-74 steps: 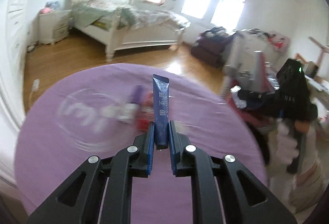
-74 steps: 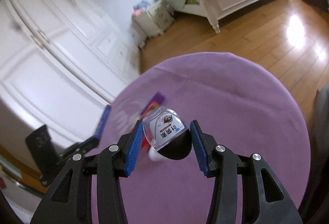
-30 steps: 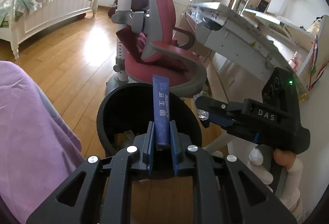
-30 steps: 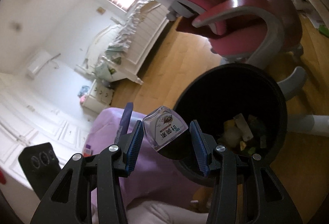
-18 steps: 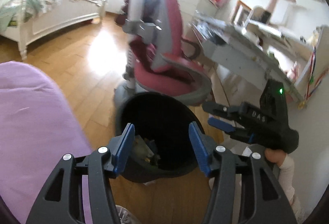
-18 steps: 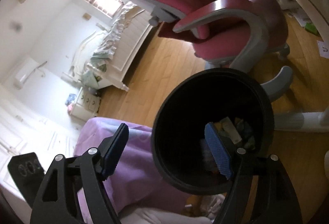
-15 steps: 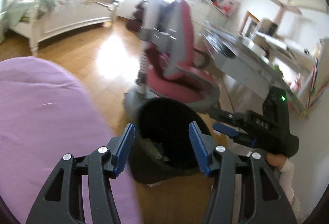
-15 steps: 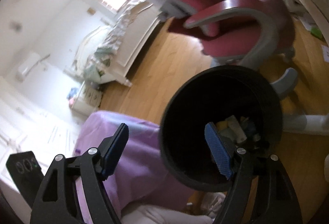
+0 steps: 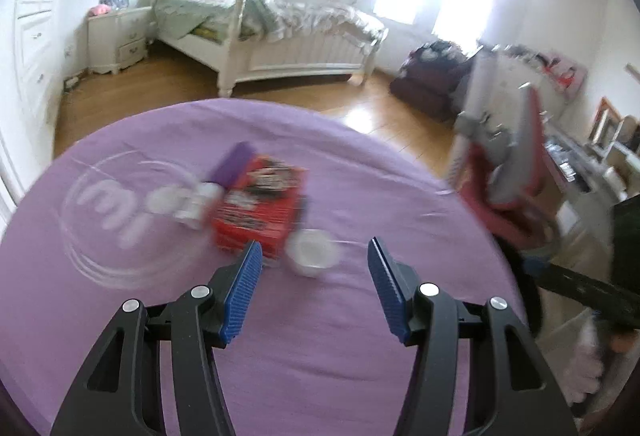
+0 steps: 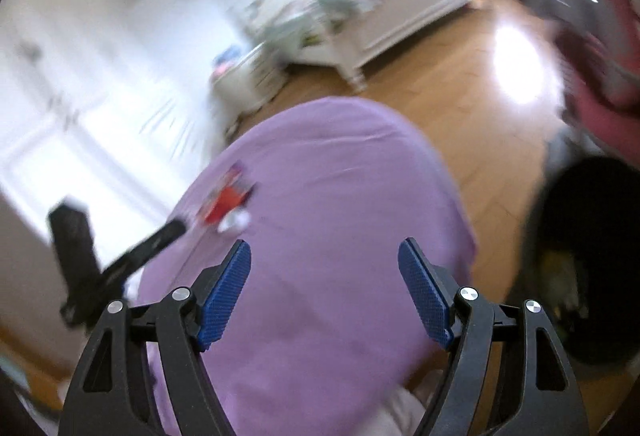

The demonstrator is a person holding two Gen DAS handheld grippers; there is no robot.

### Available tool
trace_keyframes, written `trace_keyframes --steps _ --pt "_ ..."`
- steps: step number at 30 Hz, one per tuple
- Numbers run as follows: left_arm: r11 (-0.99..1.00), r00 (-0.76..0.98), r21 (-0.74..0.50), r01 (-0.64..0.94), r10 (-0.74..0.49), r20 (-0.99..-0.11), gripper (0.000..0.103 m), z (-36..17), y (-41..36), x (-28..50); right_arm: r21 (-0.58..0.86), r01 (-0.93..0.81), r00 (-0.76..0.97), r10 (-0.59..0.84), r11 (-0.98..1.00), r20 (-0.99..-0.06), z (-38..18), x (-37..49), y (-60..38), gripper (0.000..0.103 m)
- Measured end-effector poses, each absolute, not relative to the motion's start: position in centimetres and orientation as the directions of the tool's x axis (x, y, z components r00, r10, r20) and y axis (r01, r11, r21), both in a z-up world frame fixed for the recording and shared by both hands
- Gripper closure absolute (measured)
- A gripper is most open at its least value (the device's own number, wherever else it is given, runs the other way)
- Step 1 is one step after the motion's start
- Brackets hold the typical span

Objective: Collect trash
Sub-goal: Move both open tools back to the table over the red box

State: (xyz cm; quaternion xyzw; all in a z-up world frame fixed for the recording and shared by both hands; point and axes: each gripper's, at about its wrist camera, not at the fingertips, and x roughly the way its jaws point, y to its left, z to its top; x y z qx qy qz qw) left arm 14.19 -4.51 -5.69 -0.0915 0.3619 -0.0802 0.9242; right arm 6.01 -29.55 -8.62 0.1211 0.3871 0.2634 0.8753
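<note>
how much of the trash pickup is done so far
Partly done: some trash already lies in the black bin. In hand: nothing, as both the left gripper and right gripper are open and empty. Left on the purple table: a red packet, a white cup and blurred bits beside them.

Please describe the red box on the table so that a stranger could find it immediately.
Look at the round table with the purple cloth. Near its middle lies a small pile of trash; the red box is the biggest piece there, between a purple packet and a white round cup.
</note>
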Motion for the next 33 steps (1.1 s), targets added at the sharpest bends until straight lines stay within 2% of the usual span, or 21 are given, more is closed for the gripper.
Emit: trace_keyframes --steps 10,13,18,20,25,26,27,29,31,33 --pt "0.979 0.660 -0.094 0.178 -0.190 -0.727 0.048 -8.3 -3.8 20.3 0.364 -0.458 0.435 0.561 0.811 -0.704 -11.2 7.7 -20.2 0.034" --pt "0.978 0.656 -0.092 0.188 -0.195 -0.729 0.048 -8.3 -3.6 21.1 0.345 -0.469 0.424 0.550 0.813 -0.720 -11.6 8.6 -18.6 0.034" --pt "0.968 0.690 -0.144 0.207 -0.249 -0.680 0.047 -6.7 -1.6 21.1 0.297 -0.504 0.422 0.531 0.811 -0.735 -12.0 10.1 -16.5 0.034" --pt "0.967 0.694 -0.145 0.208 -0.250 -0.675 0.043 -6.2 -0.6 21.5 0.271 -0.528 0.419 0.524 0.805 -0.741 -12.0 11.0 -15.3 0.034" --pt "0.924 0.704 -0.349 0.155 -0.351 -0.617 0.043 -5.2 3.4 22.6 0.175 -0.604 0.414 0.494 0.778 -0.765 -13.0 13.8 -10.3 0.034" --pt "0.922 0.703 -0.355 0.153 -0.354 -0.616 0.042 -5.2 3.8 22.6 0.159 -0.613 0.412 0.485 0.774 -0.771 -13.2 14.3 -9.5 0.037" --pt "0.922 0.701 -0.353 0.159 -0.357 -0.618 0.042 -5.2 3.6 22.7 0.143 -0.621 0.404 0.471 0.771 -0.784 -13.6 14.8 -9.0 0.050" --pt "0.926 0.683 -0.318 0.203 -0.367 -0.632 0.042 -5.4 2.4 22.5 0.115 -0.616 0.412 0.443 0.779 -0.796 -14.1 15.4 -8.3 0.065" --pt "0.935 0.669 -0.236 0.264 -0.354 -0.653 0.042 -5.4 0.4 22.6 0.183 -0.593 0.379 0.473 0.784 -0.795 -14.0 15.7 -9.4 0.065" --pt "0.936 0.662 -0.111 0.333 -0.316 -0.680 0.029 -5.6 -2.4 22.9 0.227 -0.558 0.379 0.488 0.798 -0.786 -13.7 15.7 -11.0 0.065"
